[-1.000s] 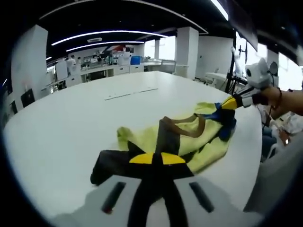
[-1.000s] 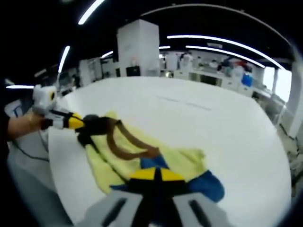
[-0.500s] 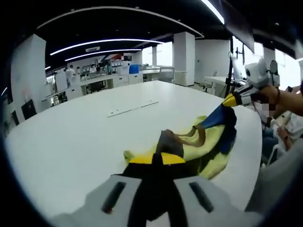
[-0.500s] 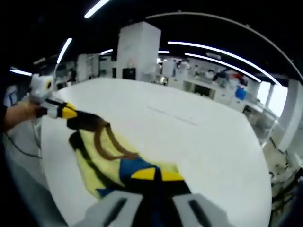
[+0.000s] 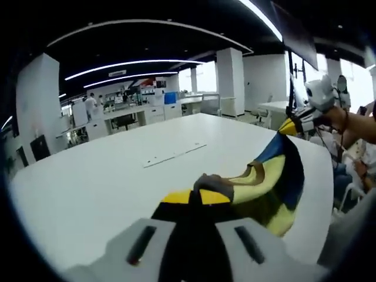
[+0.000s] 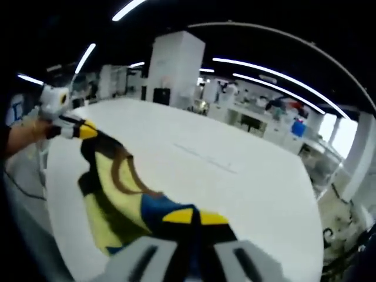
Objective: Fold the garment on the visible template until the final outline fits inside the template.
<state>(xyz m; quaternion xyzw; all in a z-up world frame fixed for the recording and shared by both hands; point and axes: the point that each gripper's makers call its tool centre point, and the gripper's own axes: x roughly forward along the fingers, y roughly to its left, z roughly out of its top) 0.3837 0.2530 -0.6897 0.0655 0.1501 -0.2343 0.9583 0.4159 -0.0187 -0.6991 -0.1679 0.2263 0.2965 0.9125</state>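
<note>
**Garment held stretched between both grippers above the table's near edge**

In the left gripper view, the left gripper [image 5: 195, 197] is seen with its yellow-tipped jaws pressed together on a dark corner of the garment [image 5: 271, 182]. The cloth, yellow with blue and dark panels and a brown strap, is drawn taut from those jaws across to the right gripper [image 5: 289, 126], which is seen at the right of the view, clamped on the blue corner and held in a person's hand [image 5: 339, 118]. The garment is carried over the near right edge of the white table [image 5: 111, 176]. A pale strip [image 5: 175, 154] is seen lying flat towards the middle of the table, well apart from the cloth.

In the right gripper view, the right gripper [image 6: 194, 217] is shown with its jaws shut together on the blue part of the garment [image 6: 114, 191]. The fabric is spanned from there to the left gripper [image 6: 82, 130], seen at the left, closed on the dark end of the cloth. The garment hangs along the table's [image 6: 235, 182] near left edge, its lower folds sagging below the line between the two grippers
</note>
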